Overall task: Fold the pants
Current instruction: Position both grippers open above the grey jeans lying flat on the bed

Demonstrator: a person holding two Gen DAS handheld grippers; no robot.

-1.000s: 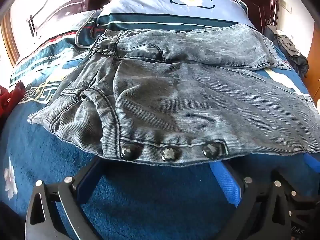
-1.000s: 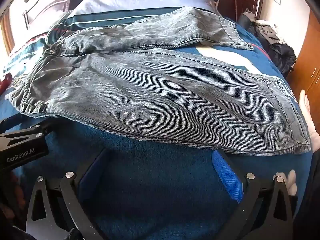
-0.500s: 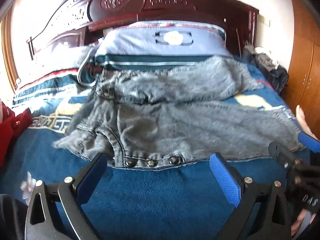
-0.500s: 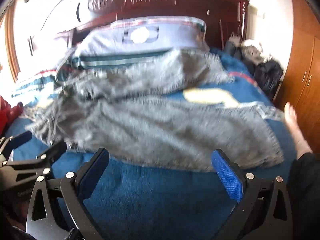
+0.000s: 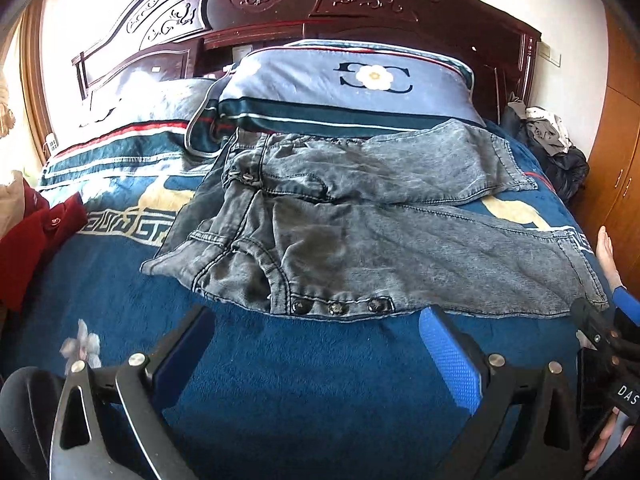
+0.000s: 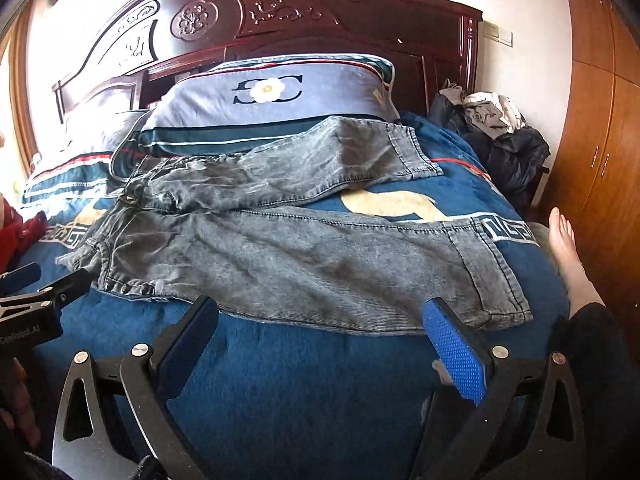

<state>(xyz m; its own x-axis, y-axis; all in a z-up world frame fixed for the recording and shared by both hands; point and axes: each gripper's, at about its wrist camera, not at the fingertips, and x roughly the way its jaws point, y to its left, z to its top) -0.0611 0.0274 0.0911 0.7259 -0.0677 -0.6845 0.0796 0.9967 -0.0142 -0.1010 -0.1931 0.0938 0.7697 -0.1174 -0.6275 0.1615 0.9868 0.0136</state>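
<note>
Change: both grippers now sit back from the jeans (image 5: 360,236), which a second ago filled each view with the near hem right at the fingers; headboard (image 5: 304,4) and pillow (image 5: 352,84) have come into sight. Judgement: a pull-back to survey before the first fold; no fold made yet.

Jeans: spread flat on the blue blanket (image 5: 300,380), waist to the left, legs splayed rightward, far leg resting against the pillow.

Left gripper (image 5: 316,344): jaws wide apart, holding nothing, hovering over the blanket just short of the three-button edge (image 5: 336,307).

Right gripper (image 6: 320,336): jaws wide apart, empty, low over the blanket before the near leg's hem (image 6: 492,280).

Also: bare foot (image 6: 564,240) at right bed edge.
</note>
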